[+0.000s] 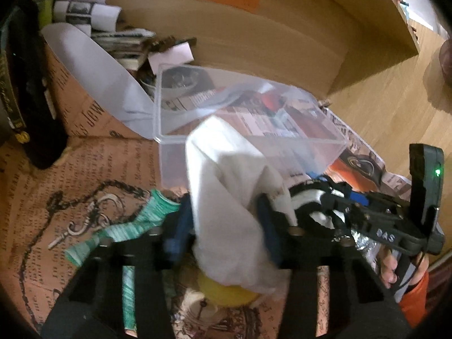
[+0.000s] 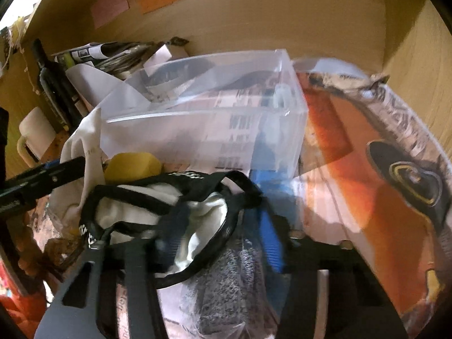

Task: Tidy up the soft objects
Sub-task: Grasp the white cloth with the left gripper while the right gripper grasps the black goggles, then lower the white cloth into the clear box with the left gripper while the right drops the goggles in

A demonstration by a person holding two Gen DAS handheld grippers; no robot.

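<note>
The left tongs (image 1: 226, 223) have blue pads (image 1: 180, 226) and they pinch a soft white cloth (image 1: 226, 175) between them. The cloth hangs up in front of the clear plastic box (image 1: 282, 124), and its top edge touches the near wall of the box. The box is open on top, and it sits near the back edge of the bench, on the paper printed like old newspaper (image 1: 84, 152) that covers the bench.

Under the left tongs there is a round yellow soft thing (image 1: 226, 293), partly hidden by the cloth. Just to the left of the tongs lies a green and white striped sock (image 1: 135, 226) on the paper. Next to it is a drawing of a chain and key (image 1: 82, 223), printed on the paper.

The right tongs (image 2: 217, 240) also have blue pads (image 2: 268, 234). The pads stand apart, around a white cloth bag with black straps (image 2: 158, 206). Whether they squeeze the bag is hard to tell, because the picture is blurry. The bag lies just in front of the clear plastic box, near the front right part of the bench. A fuzzy grey cloth (image 2: 226, 291) lies under the bag, close to the camera.

Behind the box, by the back left corner, stands a pile of papers and magazines (image 1: 113, 36). A tall dark bottle (image 1: 28, 99) stands at the left edge.
</note>
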